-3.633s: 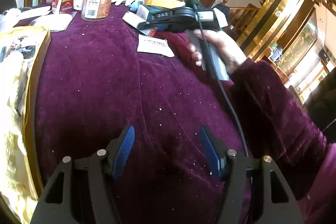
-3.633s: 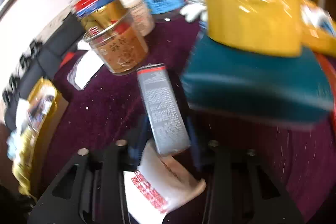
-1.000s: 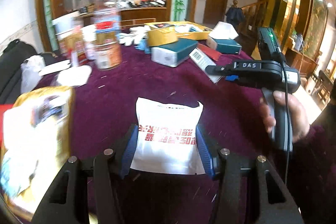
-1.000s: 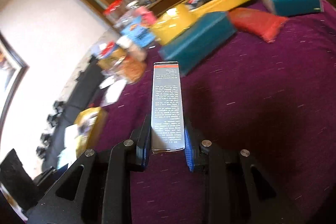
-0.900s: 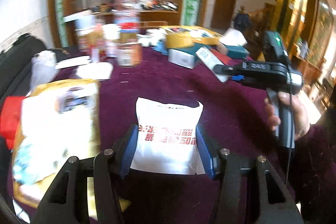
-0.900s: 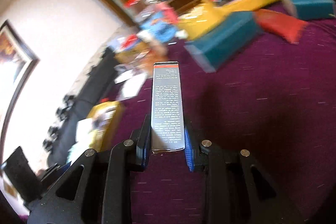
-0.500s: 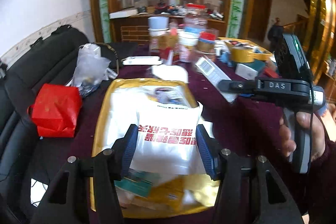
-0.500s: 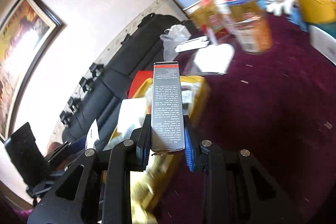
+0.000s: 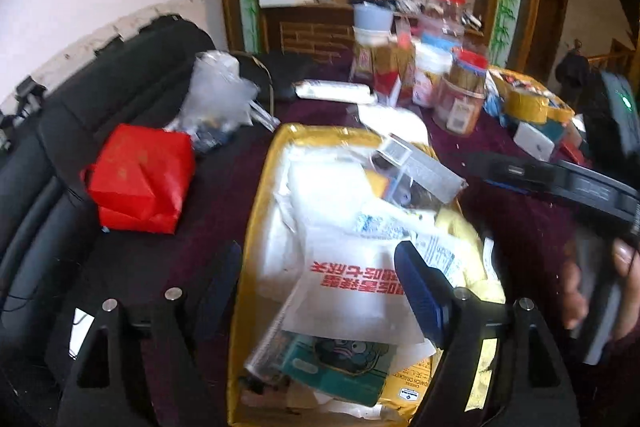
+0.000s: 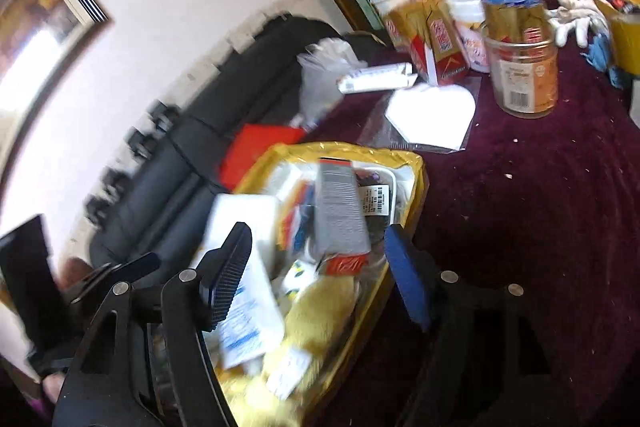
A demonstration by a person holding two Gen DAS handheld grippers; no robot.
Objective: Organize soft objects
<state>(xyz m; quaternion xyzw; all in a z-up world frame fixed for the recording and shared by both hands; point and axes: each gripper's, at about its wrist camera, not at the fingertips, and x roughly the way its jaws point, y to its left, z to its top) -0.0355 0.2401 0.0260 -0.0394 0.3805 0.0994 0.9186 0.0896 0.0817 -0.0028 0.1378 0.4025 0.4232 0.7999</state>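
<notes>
I have both grippers over the yellow bin (image 9: 256, 211) at the left end of the table (image 10: 560, 227), which is covered in a dark purple cloth.

My left gripper (image 9: 320, 291) has its fingers spread wide with nothing between them. The white pouch (image 9: 352, 287) with red lettering lies loose on top of the pile in the bin, just ahead of the fingers; I cannot tell whether the right fingertip touches its edge. Below it in the left view sits a teal packet (image 9: 340, 363) with a cartoon face.

My right gripper (image 10: 316, 263) is also wide open and holds nothing. The gray box (image 10: 340, 215) with the red end lies tilted on the pile inside the bin, between and beyond the fingers, clear of both. A yellow soft item (image 10: 320, 315) and a white packet (image 10: 248, 283) lie nearer the gripper in the same bin.

A red bag (image 9: 140, 183) sits on the black sofa just left of the bin. Jars (image 10: 524, 75) and cartons (image 10: 436, 39) stand at the far side of the table.
</notes>
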